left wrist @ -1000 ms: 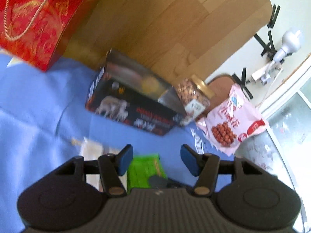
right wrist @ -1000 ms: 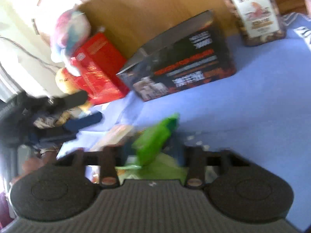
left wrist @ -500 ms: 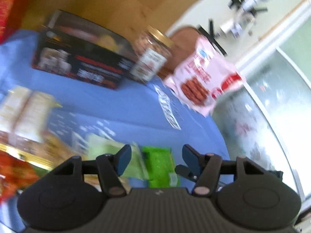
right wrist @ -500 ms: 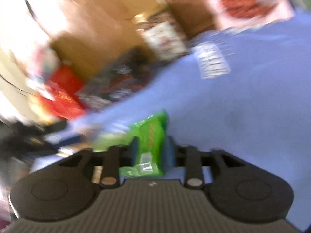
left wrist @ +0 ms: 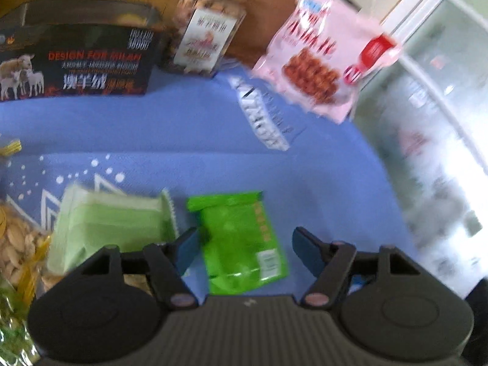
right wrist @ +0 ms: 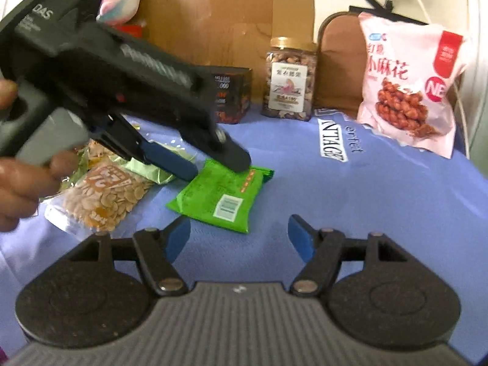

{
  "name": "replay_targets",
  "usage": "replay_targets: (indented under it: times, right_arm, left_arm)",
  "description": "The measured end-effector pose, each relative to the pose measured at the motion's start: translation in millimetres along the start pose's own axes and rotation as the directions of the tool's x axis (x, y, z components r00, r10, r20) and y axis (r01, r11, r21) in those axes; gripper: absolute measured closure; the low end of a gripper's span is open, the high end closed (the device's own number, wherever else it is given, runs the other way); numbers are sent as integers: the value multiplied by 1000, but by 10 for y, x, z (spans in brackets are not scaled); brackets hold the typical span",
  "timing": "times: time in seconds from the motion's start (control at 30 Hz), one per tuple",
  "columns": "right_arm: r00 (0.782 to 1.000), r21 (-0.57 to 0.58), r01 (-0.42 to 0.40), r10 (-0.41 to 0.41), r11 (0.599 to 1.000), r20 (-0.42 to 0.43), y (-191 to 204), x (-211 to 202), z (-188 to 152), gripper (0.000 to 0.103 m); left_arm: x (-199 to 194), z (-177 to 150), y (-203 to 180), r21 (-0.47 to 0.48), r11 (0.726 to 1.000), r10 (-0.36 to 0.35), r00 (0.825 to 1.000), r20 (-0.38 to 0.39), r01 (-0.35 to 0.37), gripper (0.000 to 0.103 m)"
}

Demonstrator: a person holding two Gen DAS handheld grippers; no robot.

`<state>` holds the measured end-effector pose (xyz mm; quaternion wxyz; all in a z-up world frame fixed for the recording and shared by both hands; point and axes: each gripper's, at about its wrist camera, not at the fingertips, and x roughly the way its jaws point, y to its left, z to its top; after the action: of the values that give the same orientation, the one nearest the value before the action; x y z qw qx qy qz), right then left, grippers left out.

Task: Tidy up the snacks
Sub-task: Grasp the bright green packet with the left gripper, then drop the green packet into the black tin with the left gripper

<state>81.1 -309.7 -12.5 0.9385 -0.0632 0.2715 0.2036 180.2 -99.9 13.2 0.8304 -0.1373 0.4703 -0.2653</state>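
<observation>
The bright green packet (right wrist: 220, 196) lies flat on the blue-covered surface (right wrist: 381, 201), released, near the middle and toward the left side where the other small snacks gather; the seed bag (right wrist: 100, 195) and the pale green packet (left wrist: 113, 222) lie just beside it. The right tool (right wrist: 239, 236) has just been opening; its jaws stand spread with nothing between them, and the packet sits just ahead of them, slightly left. The left tool (left wrist: 242, 248) has also been widening; its jaws hang spread directly over the packet's upper end, straddling it without pinching. From the left wrist view the packet's long axis runs almost straight away from that tool, so its narrow width falls between the jaws; the left hand (right wrist: 21, 180) is judged the nearer and better lined up for any further nudge or regrasp. The nut jar (right wrist: 289, 80), the pink bag (right wrist: 408, 91) and the dark box (left wrist: 76, 58) stand along the far edge.
</observation>
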Motion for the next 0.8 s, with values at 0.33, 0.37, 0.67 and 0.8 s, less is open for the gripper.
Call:
replay_targets:
  times: [0.33, 0.37, 0.67, 0.8]
  right_arm:
    - [1000, 8, 0, 0, 1000, 6, 150, 104, 20, 33]
    - [1000, 14, 6, -6, 1000, 15, 156, 82, 13, 34]
    - [986, -3, 46, -45, 999, 159, 273, -127, 302, 41]
    - [972, -49, 26, -14, 998, 234, 341, 16, 721, 41]
  left_arm:
    - [37, -27, -90, 27, 1000, -4, 1000, -7, 4, 65]
    - [36, -33, -107, 34, 999, -1, 1000, -8, 1, 65]
    - [-366, 123, -170, 50, 998, -44, 994, 102, 39, 65]
    - [-676, 444, -97, 61, 998, -20, 978, 207, 8, 65]
